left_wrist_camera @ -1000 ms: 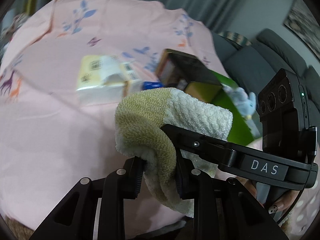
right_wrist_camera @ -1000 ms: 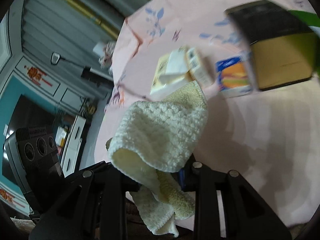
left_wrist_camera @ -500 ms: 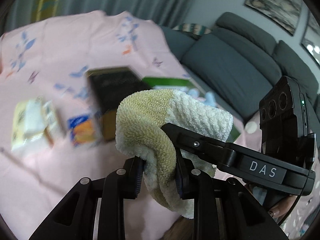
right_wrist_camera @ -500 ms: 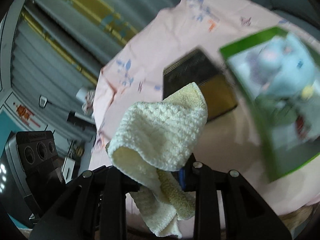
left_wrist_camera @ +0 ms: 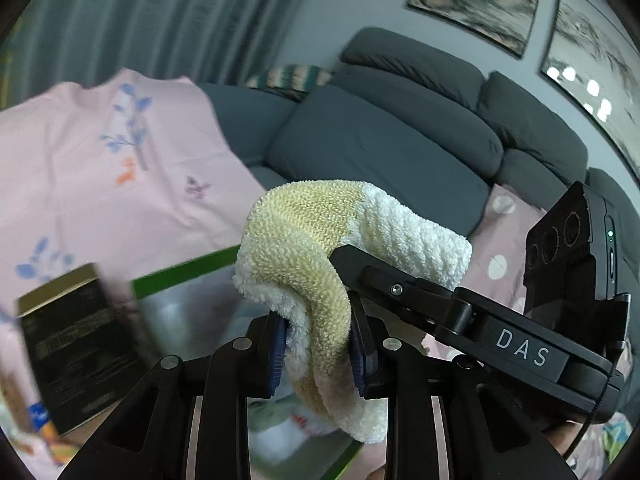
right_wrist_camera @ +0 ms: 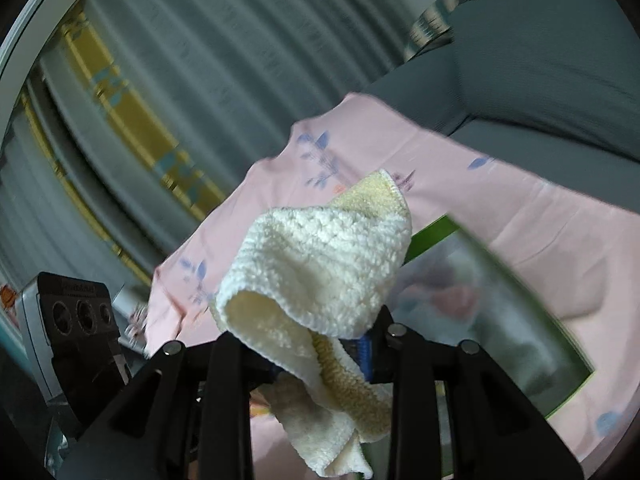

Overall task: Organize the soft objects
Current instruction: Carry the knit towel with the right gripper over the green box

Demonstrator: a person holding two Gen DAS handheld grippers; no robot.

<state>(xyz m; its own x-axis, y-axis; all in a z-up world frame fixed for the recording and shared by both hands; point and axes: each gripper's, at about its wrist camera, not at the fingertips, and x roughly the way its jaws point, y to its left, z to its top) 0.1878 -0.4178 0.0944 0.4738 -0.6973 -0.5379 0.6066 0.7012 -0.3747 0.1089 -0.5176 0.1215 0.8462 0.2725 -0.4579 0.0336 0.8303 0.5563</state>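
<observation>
Two wrist fisheyes close behind tongs, both over green-rimmed bin point(left_wrist_camera: 188, 272) point(right_wrist_camera: 520, 280).

— What carries the items?
— A surface under a pink printed cloth point(left_wrist_camera: 100, 184).
— What lies on it?
— A black-and-gold box point(left_wrist_camera: 80, 344) at 8 o'clock in the left view, a green-rimmed tray point(right_wrist_camera: 560, 344) at 4 o'clock in the right view.

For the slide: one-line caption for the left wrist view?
Left gripper clamps a folded yellow-and-white towel above a green-rimmed bin on the pink tablecloth, right gripper alongside.
</observation>
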